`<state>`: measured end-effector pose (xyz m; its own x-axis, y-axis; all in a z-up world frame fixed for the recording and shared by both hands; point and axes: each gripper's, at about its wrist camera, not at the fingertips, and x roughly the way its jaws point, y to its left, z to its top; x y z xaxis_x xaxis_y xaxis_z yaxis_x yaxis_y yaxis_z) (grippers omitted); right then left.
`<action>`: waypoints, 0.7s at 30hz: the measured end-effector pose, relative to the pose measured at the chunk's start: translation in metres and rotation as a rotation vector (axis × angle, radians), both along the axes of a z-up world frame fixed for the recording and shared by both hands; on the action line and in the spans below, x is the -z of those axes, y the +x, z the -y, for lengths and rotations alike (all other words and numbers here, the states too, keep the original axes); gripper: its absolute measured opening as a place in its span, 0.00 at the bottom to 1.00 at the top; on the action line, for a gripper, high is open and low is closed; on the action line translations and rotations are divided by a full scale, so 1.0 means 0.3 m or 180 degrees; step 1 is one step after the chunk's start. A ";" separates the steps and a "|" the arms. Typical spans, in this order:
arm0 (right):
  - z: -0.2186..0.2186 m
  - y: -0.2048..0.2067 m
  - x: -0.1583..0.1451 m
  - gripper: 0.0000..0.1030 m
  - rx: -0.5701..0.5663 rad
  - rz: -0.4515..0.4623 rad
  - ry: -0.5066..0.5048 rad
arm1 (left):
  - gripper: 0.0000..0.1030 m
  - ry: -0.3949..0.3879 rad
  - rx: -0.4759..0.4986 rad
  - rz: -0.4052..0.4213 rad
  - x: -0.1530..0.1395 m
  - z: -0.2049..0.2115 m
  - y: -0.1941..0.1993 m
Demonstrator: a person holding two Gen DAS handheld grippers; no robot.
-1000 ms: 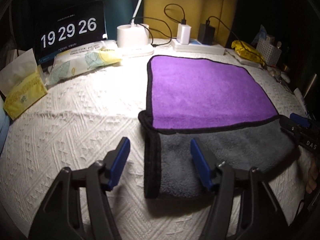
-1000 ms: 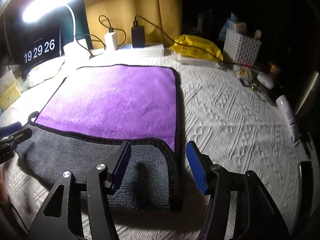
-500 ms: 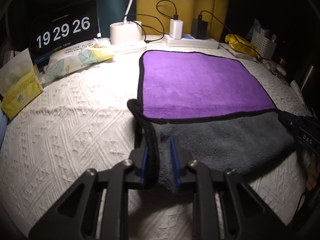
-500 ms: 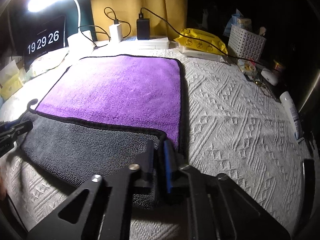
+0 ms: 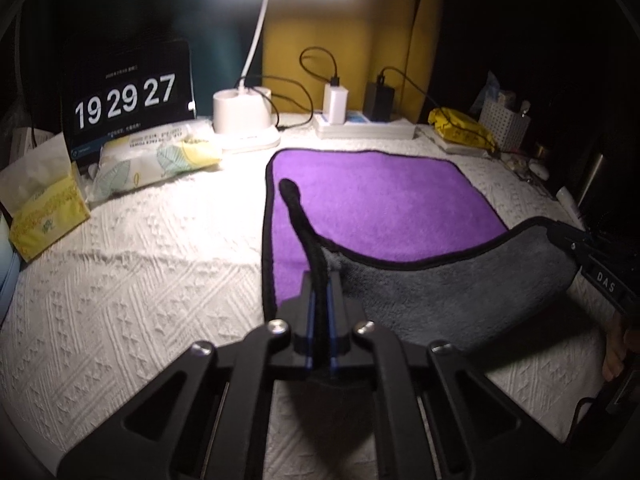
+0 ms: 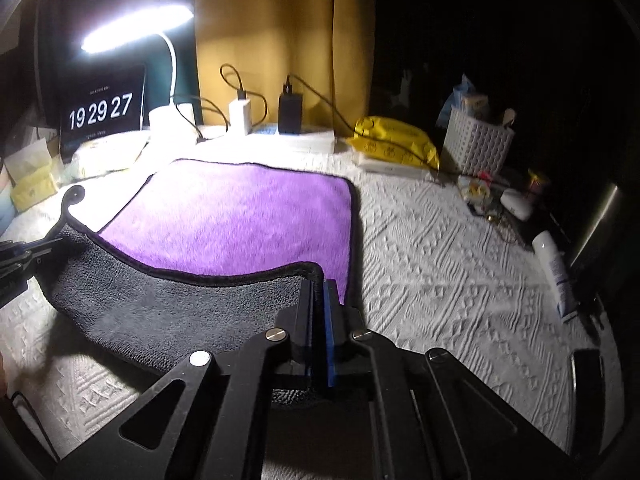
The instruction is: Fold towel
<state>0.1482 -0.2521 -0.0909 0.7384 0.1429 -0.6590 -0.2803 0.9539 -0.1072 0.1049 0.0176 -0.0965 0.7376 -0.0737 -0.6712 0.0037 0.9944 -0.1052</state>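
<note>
The towel (image 5: 384,208), purple on top, grey underneath, with a black hem, lies on the white bedspread; it also shows in the right wrist view (image 6: 240,216). My left gripper (image 5: 320,296) is shut on its near left corner and holds it above the surface, with the hanging loop (image 5: 290,190) sticking up. My right gripper (image 6: 318,296) is shut on the near right corner. The grey near edge (image 6: 168,304) hangs raised between the two grippers, over the purple side.
A clock display (image 5: 126,100), lamp base (image 5: 242,116), chargers on a power strip (image 5: 362,128), tissue packs (image 5: 44,212) and a yellow pack (image 6: 394,142) line the back. A white basket (image 6: 476,144) and a tube (image 6: 556,272) lie to the right.
Both grippers closed on the towel's near corners and then lifted them, raising the grey edge off the bedspread and toward the back. The clock went from 19 29 26 to 19 29 27.
</note>
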 end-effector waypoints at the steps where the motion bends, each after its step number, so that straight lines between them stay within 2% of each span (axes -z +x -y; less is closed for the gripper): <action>1: -0.001 0.000 -0.010 0.05 -0.0005 0.0033 0.0002 | 0.04 0.0015 0.0003 0.0047 -0.015 0.001 0.000; 6: -0.004 0.006 -0.053 0.05 -0.0026 0.0165 -0.0004 | 0.04 0.0009 0.0016 0.0211 -0.070 -0.007 0.021; 21: -0.017 0.112 -0.151 0.05 0.0007 0.0477 0.0029 | 0.04 0.0042 -0.0018 0.0508 -0.138 -0.037 0.129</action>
<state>0.1819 -0.2470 -0.0458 0.8288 0.1467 -0.5400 -0.2597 0.9556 -0.1391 0.1436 0.0288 -0.0551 0.8353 -0.0612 -0.5465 0.0135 0.9958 -0.0908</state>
